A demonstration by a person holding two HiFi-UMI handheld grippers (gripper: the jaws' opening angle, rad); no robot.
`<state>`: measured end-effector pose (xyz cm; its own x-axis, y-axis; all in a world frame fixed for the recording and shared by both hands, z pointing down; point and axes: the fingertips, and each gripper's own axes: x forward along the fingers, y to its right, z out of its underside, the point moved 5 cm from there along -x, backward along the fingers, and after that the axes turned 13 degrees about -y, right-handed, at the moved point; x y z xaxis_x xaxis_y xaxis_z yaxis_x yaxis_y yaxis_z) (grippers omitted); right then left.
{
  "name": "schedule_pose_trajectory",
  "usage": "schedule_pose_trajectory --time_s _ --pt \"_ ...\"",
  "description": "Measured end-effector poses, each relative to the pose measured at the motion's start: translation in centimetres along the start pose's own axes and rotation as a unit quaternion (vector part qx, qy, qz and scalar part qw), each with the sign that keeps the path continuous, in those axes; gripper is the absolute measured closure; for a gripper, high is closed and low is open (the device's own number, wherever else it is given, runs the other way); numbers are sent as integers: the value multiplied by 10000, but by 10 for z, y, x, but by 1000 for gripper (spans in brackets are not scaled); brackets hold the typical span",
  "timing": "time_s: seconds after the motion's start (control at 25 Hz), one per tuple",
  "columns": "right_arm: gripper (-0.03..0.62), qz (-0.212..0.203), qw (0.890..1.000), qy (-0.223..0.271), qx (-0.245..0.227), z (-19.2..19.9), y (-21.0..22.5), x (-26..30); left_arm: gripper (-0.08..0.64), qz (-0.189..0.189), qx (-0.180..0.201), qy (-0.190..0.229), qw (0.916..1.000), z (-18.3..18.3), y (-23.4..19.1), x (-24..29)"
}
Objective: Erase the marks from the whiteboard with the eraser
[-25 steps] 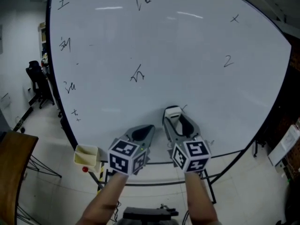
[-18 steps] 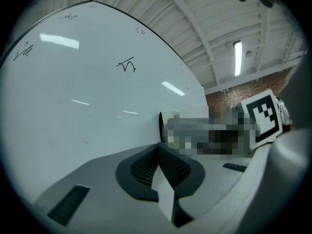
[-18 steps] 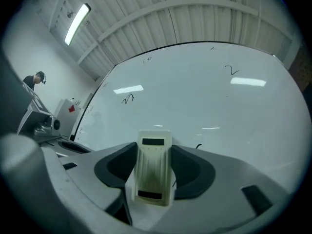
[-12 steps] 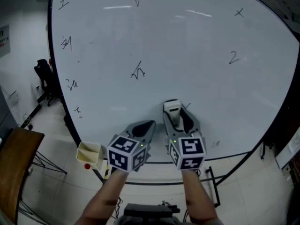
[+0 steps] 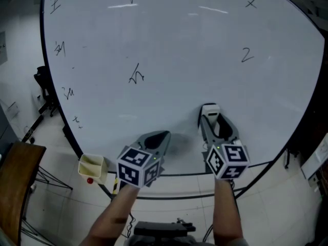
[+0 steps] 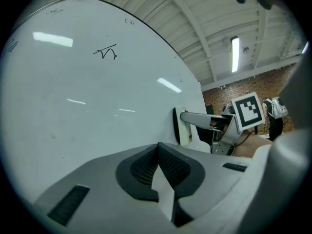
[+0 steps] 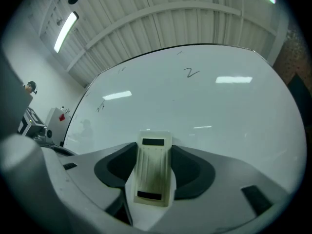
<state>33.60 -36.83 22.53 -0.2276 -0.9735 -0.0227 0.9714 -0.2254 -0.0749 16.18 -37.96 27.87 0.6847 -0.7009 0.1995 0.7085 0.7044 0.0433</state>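
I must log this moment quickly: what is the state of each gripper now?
Left gripper: closed, holding nothing.
Right gripper: closed on the eraser.

Glossy whiteboard (image 5: 179, 60), matt plastic eraser (image 7: 153, 172)

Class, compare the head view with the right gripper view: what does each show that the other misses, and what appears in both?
Only the head view shows the pale tray by the whiteboard's lower-left edge, the person's forearms and the floor below.

Only the right gripper view shows the ceiling strip light and, close up, the ribbed back of the eraser.

Both show the whiteboard, its "2" mark, and the right tongs shut on the eraser against the board.
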Motion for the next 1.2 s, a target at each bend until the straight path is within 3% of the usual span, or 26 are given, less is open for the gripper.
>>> schedule_pose_trajectory --time_s 0.12,0.4,0.56,0.76,0.96,1.2 --pt "362 67 9998 51 183 1 15 -4 557 -37 -8 -10 10000 1 0 -1" --pt "364 310 9994 150 66 3 5 -2 557 -130 -114 -23 9998 7 -3 -7" --pt "365 32 10000 17 -21 10 -22 6 557 -112 -206 -70 9997 12 -5 -9" --pt "364 -284 9984 -136 -471 23 -77 21 557 -241 -268 -102 9993 19 -12 -23" --pt "364 -380 9979 -202 -490 23 -81 23 557 -393 -343 -124 9986 25 -26 -42" --pt "362 -596 9979 -162 -210 21 -81 4 557 -271 -313 -139 9990 26 -24 -47"
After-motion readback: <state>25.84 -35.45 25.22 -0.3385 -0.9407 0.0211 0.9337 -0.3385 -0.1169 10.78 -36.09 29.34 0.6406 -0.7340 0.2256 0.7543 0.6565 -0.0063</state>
